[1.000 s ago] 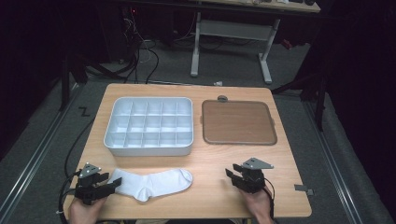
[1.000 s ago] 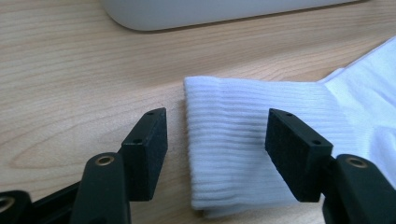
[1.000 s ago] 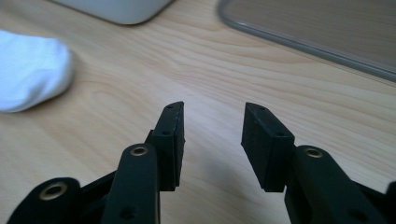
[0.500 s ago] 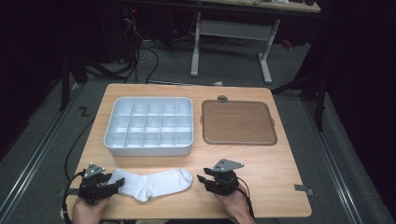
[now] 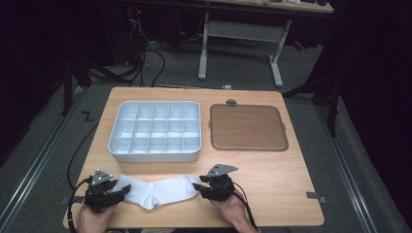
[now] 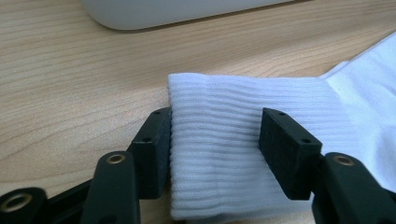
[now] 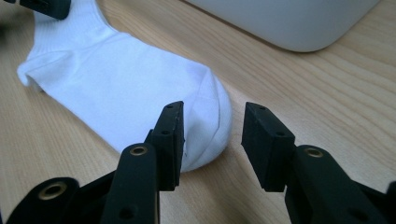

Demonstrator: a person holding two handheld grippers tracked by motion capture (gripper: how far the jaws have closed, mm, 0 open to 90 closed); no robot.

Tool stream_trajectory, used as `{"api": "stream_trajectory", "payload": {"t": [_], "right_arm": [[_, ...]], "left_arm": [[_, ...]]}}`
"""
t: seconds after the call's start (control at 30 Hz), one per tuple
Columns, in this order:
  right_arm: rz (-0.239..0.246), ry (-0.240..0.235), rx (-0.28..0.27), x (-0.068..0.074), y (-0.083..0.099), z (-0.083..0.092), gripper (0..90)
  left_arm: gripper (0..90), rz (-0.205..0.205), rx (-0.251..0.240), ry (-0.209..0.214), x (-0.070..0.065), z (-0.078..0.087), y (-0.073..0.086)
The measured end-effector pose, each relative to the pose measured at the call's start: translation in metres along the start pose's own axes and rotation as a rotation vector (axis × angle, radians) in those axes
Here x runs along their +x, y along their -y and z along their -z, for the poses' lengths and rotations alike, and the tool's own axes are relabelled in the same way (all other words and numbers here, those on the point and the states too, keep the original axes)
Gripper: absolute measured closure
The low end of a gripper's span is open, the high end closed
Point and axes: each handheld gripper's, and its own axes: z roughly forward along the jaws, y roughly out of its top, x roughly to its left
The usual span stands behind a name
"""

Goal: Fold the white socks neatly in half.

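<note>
A white sock (image 5: 160,191) lies flat near the table's front edge, cuff to the left and toe to the right. My left gripper (image 5: 124,191) is at the cuff. In the left gripper view its jaws (image 6: 215,140) straddle the ribbed cuff (image 6: 215,102); they have just been closing. The left pad touches the cuff's edge, the right pad rests over the fabric, and nothing is pinched. My right gripper (image 5: 198,187) is at the toe. In the right gripper view it stands open (image 7: 212,135), with the sock's toe (image 7: 205,107) just reaching in between the jaws.
A white divided tray (image 5: 155,156) with empty compartments stands behind the sock. A brown flat tray (image 5: 247,127) lies to its right. Bare wooden table (image 5: 291,184) stretches right of my right hand. Cables and desk legs stand on the floor beyond the far edge.
My right gripper has slid left along the front of the table up to the sock's toe. The left gripper stayed at the cuff and its jaws have narrowed.
</note>
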Motion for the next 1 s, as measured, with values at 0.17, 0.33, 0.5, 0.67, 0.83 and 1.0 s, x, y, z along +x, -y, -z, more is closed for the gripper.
{"api": "stream_trajectory", "payload": {"t": [0.17, 0.33, 0.5, 0.67, 0.83, 1.0], "right_arm": [[0.009, -0.002, 0.040, -0.001, 0.001, -0.007, 67.9], [0.017, -0.003, 0.061, 0.000, 0.002, -0.010, 75.3], [0.034, -0.001, 0.057, 0.000, 0.003, -0.010, 81.5], [0.052, 0.008, 0.051, 0.002, 0.003, -0.009, 84.8], [0.043, 0.015, 0.045, 0.001, 0.003, -0.006, 85.2], [0.034, 0.035, 0.029, -0.003, 0.004, 0.002, 85.2]], "left_arm": [[53.1, -0.013, 0.000, 0.008, -0.001, 0.001, 0.001], [60.1, -0.004, 0.002, 0.021, -0.001, 0.001, 0.001], [67.2, 0.012, 0.011, 0.042, -0.001, 0.002, 0.001], [74.4, 0.045, 0.028, 0.070, 0.000, 0.003, 0.000], [77.1, 0.055, 0.041, 0.087, -0.002, 0.002, -0.001], [77.4, 0.054, 0.058, 0.112, -0.011, -0.003, 0.001]]}}
